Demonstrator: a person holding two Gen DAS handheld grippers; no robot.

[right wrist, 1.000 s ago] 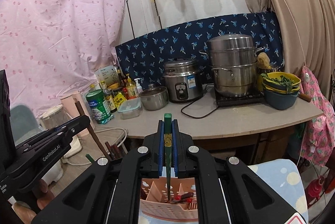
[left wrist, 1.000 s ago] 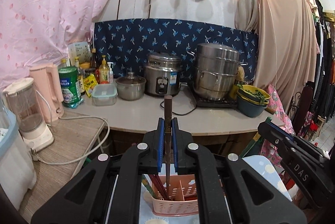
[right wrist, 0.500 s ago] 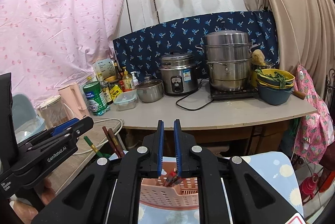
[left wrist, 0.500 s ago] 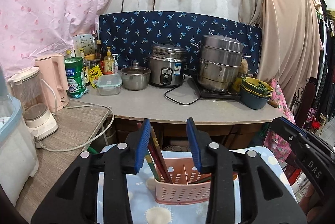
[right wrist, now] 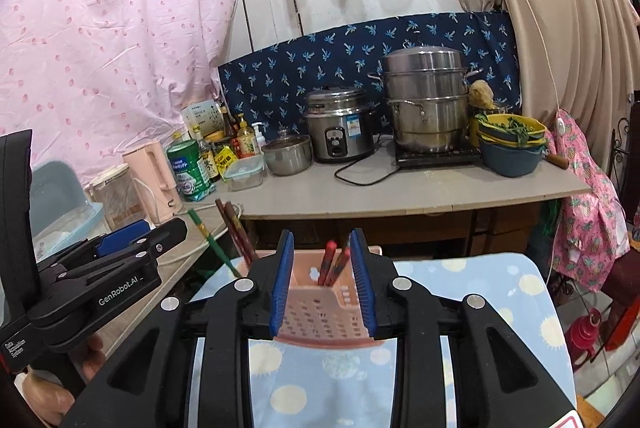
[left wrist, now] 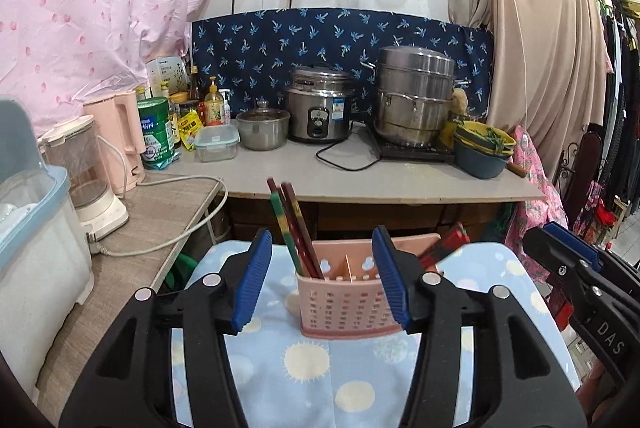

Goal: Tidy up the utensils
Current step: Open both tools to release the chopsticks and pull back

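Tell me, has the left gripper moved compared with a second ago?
Yes. The left gripper has backed away from the pink basket, which now sits further up between its jaws; they have just been opening, leaving its chopstick in the basket.

This is a home kitchen: a rice cooker (left wrist: 319, 109) stands on the surface (left wrist: 384, 175), a steamer pot (left wrist: 414, 95) just right of it, sauce bottles (left wrist: 214, 103) to its left.

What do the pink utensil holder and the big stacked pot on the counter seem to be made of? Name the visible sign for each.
Pink utensil holder: probably moulded plastic, matt; its walls carry a regular grid of small holes. Big stacked pot: likely stainless steel, brushed and shiny; it is silvery and reflects light in bands.
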